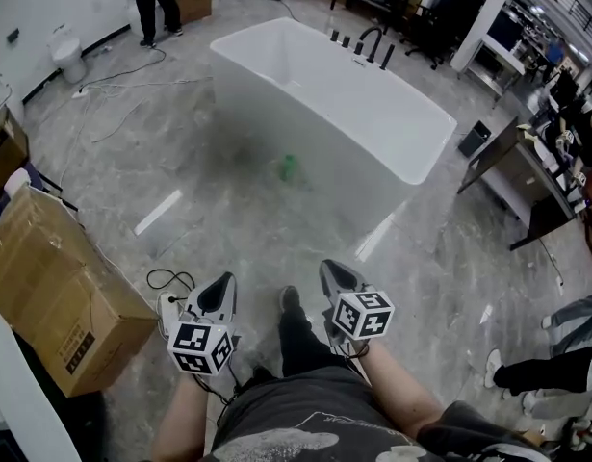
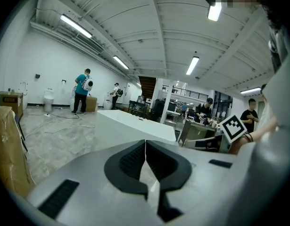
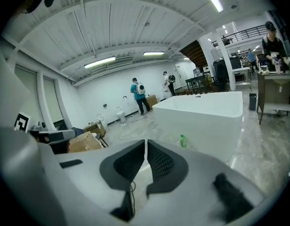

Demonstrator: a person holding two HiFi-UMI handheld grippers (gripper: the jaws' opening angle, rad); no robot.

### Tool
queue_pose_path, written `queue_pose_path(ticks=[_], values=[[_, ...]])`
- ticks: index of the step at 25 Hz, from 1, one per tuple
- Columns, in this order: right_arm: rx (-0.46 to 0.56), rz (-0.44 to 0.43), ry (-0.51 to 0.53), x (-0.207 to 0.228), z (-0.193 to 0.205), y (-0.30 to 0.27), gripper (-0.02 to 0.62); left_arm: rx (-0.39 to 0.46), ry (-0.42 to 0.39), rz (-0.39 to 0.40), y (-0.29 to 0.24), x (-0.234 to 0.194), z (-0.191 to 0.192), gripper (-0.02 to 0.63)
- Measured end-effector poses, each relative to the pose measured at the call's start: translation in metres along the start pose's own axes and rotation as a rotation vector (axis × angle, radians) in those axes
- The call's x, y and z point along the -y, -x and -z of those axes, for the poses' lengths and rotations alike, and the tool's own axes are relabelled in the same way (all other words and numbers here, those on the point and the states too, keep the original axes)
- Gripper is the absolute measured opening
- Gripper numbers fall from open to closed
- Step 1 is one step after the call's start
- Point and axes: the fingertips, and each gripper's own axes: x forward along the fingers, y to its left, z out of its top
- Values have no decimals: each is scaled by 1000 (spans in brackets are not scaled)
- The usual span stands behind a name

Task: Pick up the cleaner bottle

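In the approach, your closed, empty left gripper [image 1: 218, 284] and right gripper [image 1: 336, 270] needed opening at the green plastic cleaner bottle [image 1: 289, 168] beside the white bathtub [image 1: 392, 123]

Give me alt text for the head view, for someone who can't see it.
A small green cleaner bottle sits on the grey floor beside a white bathtub, well ahead of the person. Low in the frame, the left gripper and right gripper are held out, fingers together, holding nothing. A cardboard box sits at the left.
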Motion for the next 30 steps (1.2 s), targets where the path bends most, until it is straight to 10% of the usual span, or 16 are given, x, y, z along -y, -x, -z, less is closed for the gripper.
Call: queue_pose_path(ticks=[19,30], values=[[-35,16,-72,163,-121,-206,31,-22,-73,-109,-241,-69,-104,17],[-35,101,-142,180,-134,-262,31,-23,-69,-61,-314,-133,-140,18]])
